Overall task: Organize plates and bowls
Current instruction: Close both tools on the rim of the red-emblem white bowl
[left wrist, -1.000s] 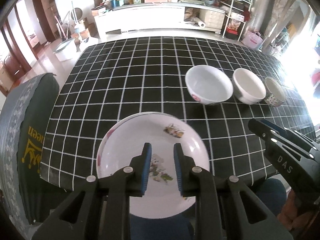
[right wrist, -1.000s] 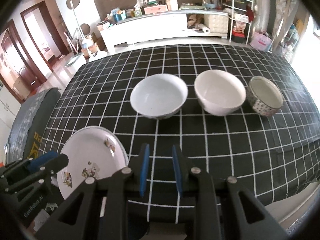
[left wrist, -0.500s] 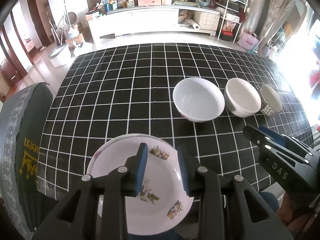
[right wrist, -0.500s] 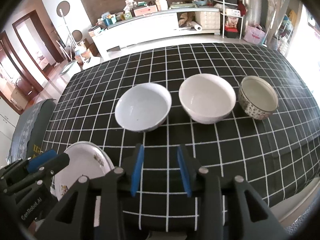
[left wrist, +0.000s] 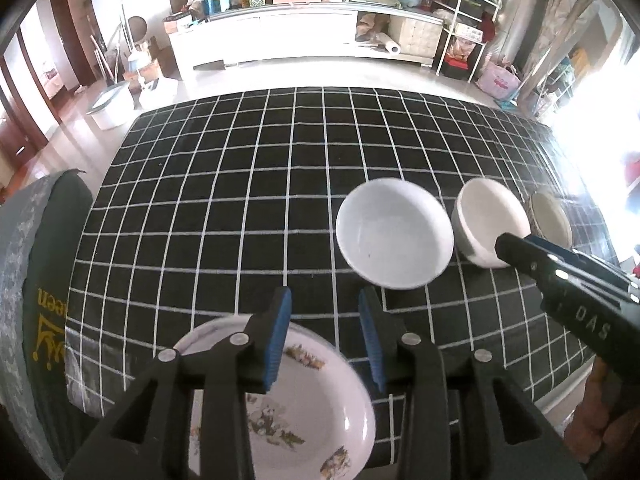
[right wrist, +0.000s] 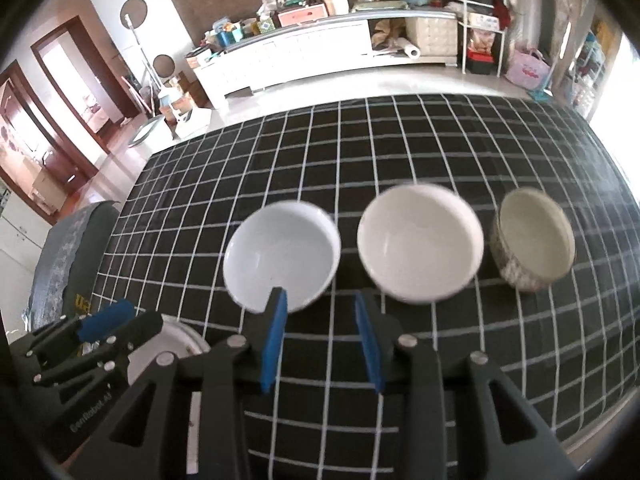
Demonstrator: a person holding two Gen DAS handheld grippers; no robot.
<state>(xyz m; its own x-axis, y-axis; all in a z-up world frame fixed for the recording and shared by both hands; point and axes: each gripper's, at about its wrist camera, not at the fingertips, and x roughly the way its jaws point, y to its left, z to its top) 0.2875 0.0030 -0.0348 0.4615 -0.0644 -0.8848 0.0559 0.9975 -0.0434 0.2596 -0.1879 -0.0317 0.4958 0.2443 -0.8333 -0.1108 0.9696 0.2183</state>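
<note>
A white plate [left wrist: 304,420] with small printed pictures lies at the near edge of the black checked tablecloth [left wrist: 240,200], partly under my left gripper [left wrist: 325,334]. Its jaws are opening, with nothing between the blue pads. Three bowls stand in a row to the right: a white bowl [right wrist: 282,256], a second white bowl [right wrist: 420,242] and a smaller patterned bowl [right wrist: 534,236]. My right gripper [right wrist: 320,338] hovers open and empty just short of the first white bowl; one finger overlaps its near rim in the picture. The left gripper [right wrist: 100,320] shows at the lower left there, over the plate [right wrist: 168,346].
A dark green chair back [left wrist: 40,320] with yellow lettering stands against the table's left side. The tablecloth hangs over the near edge. Beyond the far edge are the floor, a white low cabinet [left wrist: 280,40] and shelves.
Both grippers have moved forward over the table toward the bowls, and both sets of jaws stand wider. The plate has slid lower in the left wrist view.
</note>
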